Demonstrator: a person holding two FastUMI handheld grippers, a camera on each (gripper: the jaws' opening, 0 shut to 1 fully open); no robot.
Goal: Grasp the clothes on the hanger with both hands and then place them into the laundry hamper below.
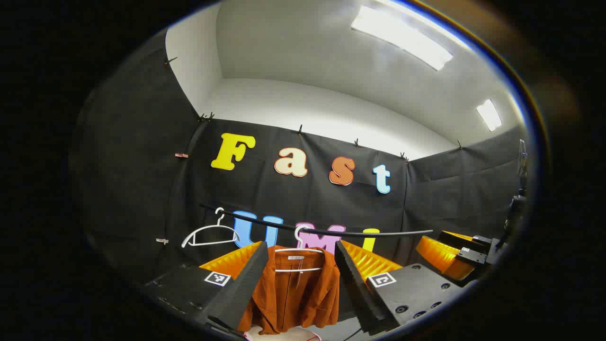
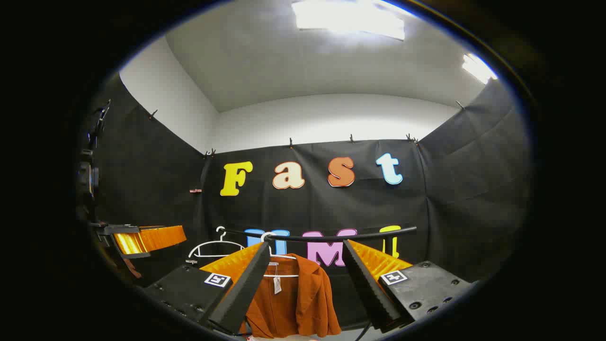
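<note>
A rust-orange jacket [image 1: 293, 296] hangs on a white hanger [image 1: 299, 250] from a black rail [image 1: 331, 231] ahead. My left gripper [image 1: 303, 277] stands open, its two fingers framing the jacket from a distance. In the right gripper view the same jacket [image 2: 296, 298] hangs on its hanger [image 2: 279, 258] from the rail [image 2: 326, 235]. My right gripper [image 2: 307, 279] is open too, short of the cloth. The right gripper [image 1: 457, 253] also shows at the far right of the left gripper view, and the left gripper [image 2: 142, 241] at the far left of the right gripper view.
An empty white hanger [image 1: 210, 233] hangs on the rail left of the jacket, also seen as the empty hanger [image 2: 215, 246] in the right gripper view. A pale rounded rim [image 1: 284, 334] peeks out below the jacket. Black cloth walls close in on three sides.
</note>
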